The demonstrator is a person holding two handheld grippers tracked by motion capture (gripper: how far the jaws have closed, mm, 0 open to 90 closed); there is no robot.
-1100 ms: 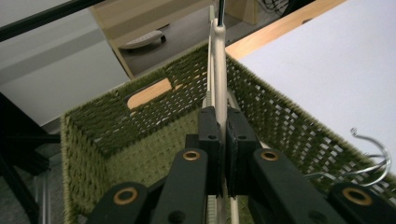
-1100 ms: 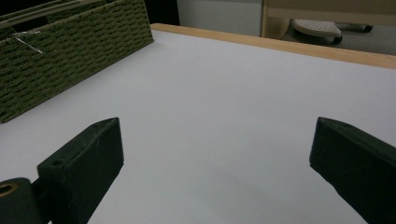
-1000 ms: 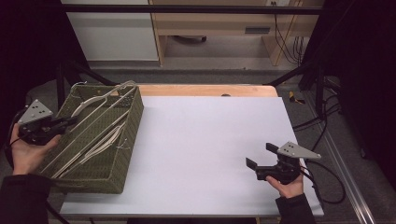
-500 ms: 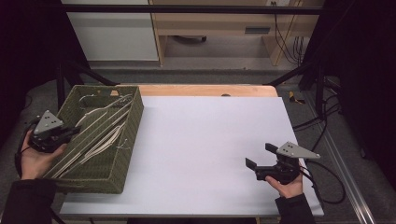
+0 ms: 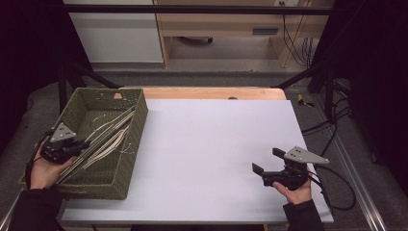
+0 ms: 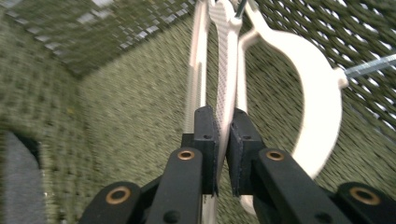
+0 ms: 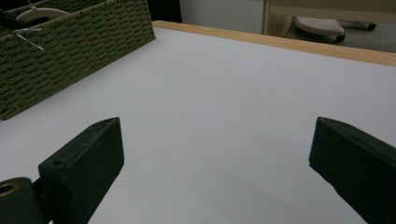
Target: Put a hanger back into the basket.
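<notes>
Right now your left hand-held gripper (image 6: 222, 140) sits inside the green woven basket (image 5: 132, 144), pinching a flat white textured strip (image 6: 225, 70) that belongs to the bundle of white hangers (image 5: 108, 137) lying lengthwise in it. In the left gripper view its pads stand on either side of the strip; the jaws have just been easing apart a little, yet the strip remains between them and appears to be gripped. A curved white hanger shoulder (image 6: 317, 102) lies just beside that strip, on the right of that view.

The step in hand looks like settling the basket on the bench (image 5: 216, 144) with the hanger grip kept, or taking one hanger out of the bundle; which of the two I cannot tell.

Your right hand-held gripper (image 5: 264, 164) rests low over the bare bench, well apart from the basket, jaws spread wide and holding nothing.

If you mean to lift a hanger, firm up the pinch first, since the grip seems slack. Draw it up along the basket's length, because the wire hooks (image 5: 103, 118) could snag on the neighbours or the weave.
</notes>
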